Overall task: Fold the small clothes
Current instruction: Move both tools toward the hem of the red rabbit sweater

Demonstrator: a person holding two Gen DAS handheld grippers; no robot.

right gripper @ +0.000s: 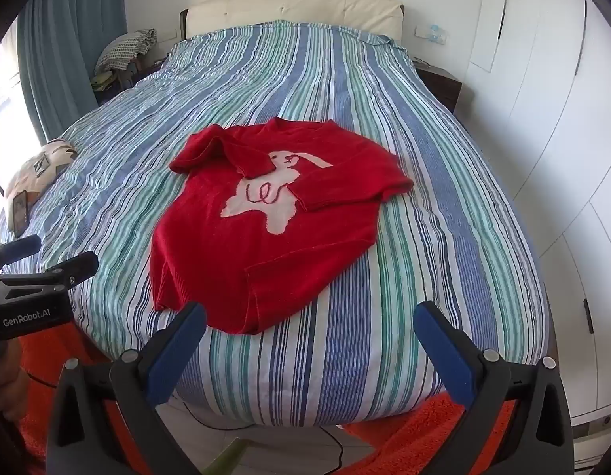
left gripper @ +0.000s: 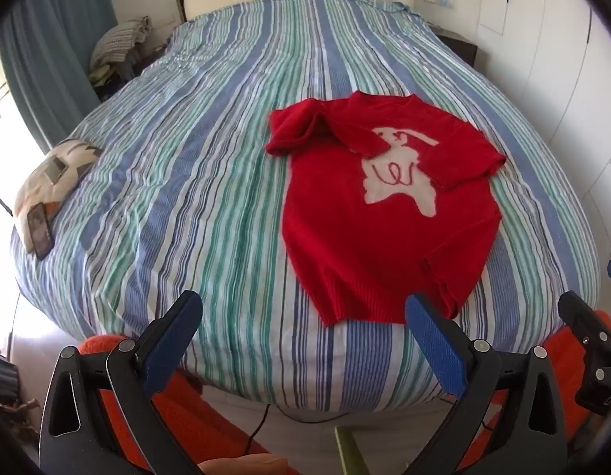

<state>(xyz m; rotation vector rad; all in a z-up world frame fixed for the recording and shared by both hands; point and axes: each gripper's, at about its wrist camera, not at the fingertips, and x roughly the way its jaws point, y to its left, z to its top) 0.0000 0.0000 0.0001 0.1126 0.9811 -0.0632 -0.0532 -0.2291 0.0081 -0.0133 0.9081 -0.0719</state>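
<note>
Striped blue-green bedspread [right gripper: 345, 126] covers the bed; a red sweater [right gripper: 242, 245] lies flat near its foot, both sleeves folded inward. Left gripper [left gripper: 305, 336] and right gripper [right gripper: 309, 340] hover wide, empty, just short of the hem.

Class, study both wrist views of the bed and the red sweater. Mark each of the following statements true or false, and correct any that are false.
1. The red sweater lies on the striped bedspread with both sleeves folded in over its front. True.
2. The left gripper is shut on the sweater's hem. False: its jaws stand wide open and hold nothing, short of the hem.
3. The right gripper is open and empty. True.
4. The sweater's front is plain red. False: it bears a pale animal figure with red stitching.
5. A phone lies on a patterned cushion at the bed's left edge. True.
6. The sweater hangs from the headboard. False: it lies flat, well short of the cream headboard.
</note>
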